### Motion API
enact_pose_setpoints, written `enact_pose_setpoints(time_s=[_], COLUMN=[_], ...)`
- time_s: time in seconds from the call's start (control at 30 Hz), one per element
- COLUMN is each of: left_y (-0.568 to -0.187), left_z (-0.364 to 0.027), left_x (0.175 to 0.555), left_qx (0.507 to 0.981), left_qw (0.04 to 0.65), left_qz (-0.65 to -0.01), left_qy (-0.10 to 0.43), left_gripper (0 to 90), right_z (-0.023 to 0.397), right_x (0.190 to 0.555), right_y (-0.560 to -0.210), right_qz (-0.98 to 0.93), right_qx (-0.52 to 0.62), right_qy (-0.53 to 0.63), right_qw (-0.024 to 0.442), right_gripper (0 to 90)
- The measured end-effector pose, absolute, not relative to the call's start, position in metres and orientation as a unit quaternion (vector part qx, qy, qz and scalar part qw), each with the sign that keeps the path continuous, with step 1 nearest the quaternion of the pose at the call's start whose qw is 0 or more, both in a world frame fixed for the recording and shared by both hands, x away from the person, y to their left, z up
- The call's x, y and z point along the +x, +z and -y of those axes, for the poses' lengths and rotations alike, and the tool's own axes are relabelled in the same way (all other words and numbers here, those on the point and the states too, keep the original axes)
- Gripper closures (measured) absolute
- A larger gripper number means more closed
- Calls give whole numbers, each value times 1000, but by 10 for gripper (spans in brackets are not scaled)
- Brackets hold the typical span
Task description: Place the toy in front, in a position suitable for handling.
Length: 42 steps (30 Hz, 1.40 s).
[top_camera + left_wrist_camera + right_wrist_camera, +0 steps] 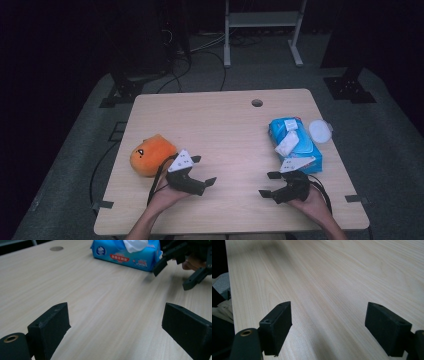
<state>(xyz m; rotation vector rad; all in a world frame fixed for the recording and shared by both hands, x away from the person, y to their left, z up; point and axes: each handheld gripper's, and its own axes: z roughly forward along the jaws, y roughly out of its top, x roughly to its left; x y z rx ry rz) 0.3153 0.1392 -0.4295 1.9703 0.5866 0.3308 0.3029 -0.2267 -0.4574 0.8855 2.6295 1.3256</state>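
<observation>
While both claws hover released over bare bench (230, 130): L claw (206, 170) beside orange plush (150, 155), R claw (269, 184) near wet-wipe pack (295, 142). Risk: shoving pack, snagging loose wipe (287, 144).

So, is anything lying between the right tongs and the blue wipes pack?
Nothing visible. The right tongs stand open just in front of the wipes pack, with bare table between them. The white lid lies beside the pack's far end, and the orange plush is over by the left tongs.
</observation>
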Motion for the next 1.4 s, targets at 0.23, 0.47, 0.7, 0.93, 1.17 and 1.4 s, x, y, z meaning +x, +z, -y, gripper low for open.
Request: enact_pose_setpoints(time_s=[0.23, 0.47, 0.7, 0.93, 1.17, 1.4], left_y=[-410, -396, -386, -385, -391, -399], left_z=[-164, -196, -228, -255, -274, -288], left_x=[322, 328, 331, 334, 337, 340], left_qx=[792, 773, 756, 751, 741, 732], left_qw=[526, 527, 522, 510, 510, 506], left_qz=[-259, -283, -309, -331, -353, -376], left_qy=[169, 211, 243, 258, 259, 258], left_gripper=[69, 70, 72, 72, 72, 72], right_z=[227, 225, 223, 222, 221, 220], right_x=[301, 301, 301, 301, 301, 300], right_y=[-458, -459, -460, -460, -460, -461], right_qz=[-856, -859, -861, -863, -865, -867], right_qx=[290, 286, 282, 280, 278, 275], right_qy=[427, 424, 421, 420, 418, 415], right_qw=[31, 29, 26, 25, 23, 22], right_gripper=[204, 207, 206, 207, 208, 208])
